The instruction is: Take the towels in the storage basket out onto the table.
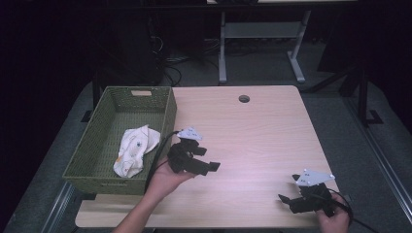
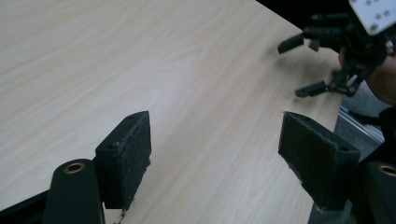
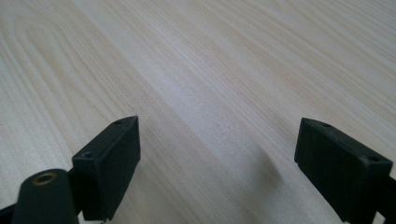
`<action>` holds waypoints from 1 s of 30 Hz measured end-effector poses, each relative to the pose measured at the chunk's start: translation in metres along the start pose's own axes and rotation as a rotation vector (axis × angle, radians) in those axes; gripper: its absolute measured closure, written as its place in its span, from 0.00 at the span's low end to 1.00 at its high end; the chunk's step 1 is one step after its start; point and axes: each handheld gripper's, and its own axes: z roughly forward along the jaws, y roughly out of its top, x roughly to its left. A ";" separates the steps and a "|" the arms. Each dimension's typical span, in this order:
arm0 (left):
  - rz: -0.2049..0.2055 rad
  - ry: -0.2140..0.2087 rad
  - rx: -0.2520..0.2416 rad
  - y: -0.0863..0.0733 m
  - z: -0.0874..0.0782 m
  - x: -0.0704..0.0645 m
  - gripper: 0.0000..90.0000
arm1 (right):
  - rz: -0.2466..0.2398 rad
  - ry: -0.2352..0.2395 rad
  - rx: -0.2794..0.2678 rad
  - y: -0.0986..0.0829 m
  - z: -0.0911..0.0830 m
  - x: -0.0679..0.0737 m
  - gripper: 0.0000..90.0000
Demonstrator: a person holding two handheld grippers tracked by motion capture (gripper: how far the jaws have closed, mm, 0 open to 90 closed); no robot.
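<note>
Table [image 1: 252,131]: light wood, with a small round hole [image 1: 244,99] near its far edge.
Basket [image 1: 167,114]: green woven, at the table's left edge, long side running front to back.
Cloth [image 1: 133,149]: white with small printed marks, crumpled inside the basket toward its near right part, well apart from both grippers.
Left gripper [image 1: 206,166]: held over the table just right of the basket, jaws spread wide with nothing between them, only bare wood.
Right gripper [image 1: 287,201]: near the table's front right corner, jaws wide apart, gripping nothing, pointing left across the wood.
</note>
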 end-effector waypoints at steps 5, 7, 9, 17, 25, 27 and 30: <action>-0.056 -0.007 0.001 0.011 -0.020 0.018 0.25 | -0.015 -0.002 0.007 0.001 0.000 0.002 0.16; -0.065 -0.004 0.008 0.012 -0.024 0.022 0.25 | -0.015 0.001 0.010 0.002 0.000 0.003 0.16; -0.076 -0.008 0.016 0.014 -0.029 0.026 0.25 | -0.017 0.002 0.008 0.002 0.000 0.003 0.16; -0.107 0.014 0.022 0.021 -0.054 0.040 0.24 | -0.010 0.001 0.009 0.002 -0.001 0.003 0.16; -0.162 0.046 0.029 0.018 -0.071 0.059 0.24 | -0.010 0.000 0.007 0.001 -0.001 0.003 0.16; -0.186 0.053 0.021 0.015 -0.076 0.066 0.24 | -0.012 -0.001 0.008 0.001 -0.001 0.003 0.16; -0.214 0.068 0.016 0.011 -0.083 0.075 0.24 | -0.010 0.000 0.009 0.001 -0.001 0.003 0.16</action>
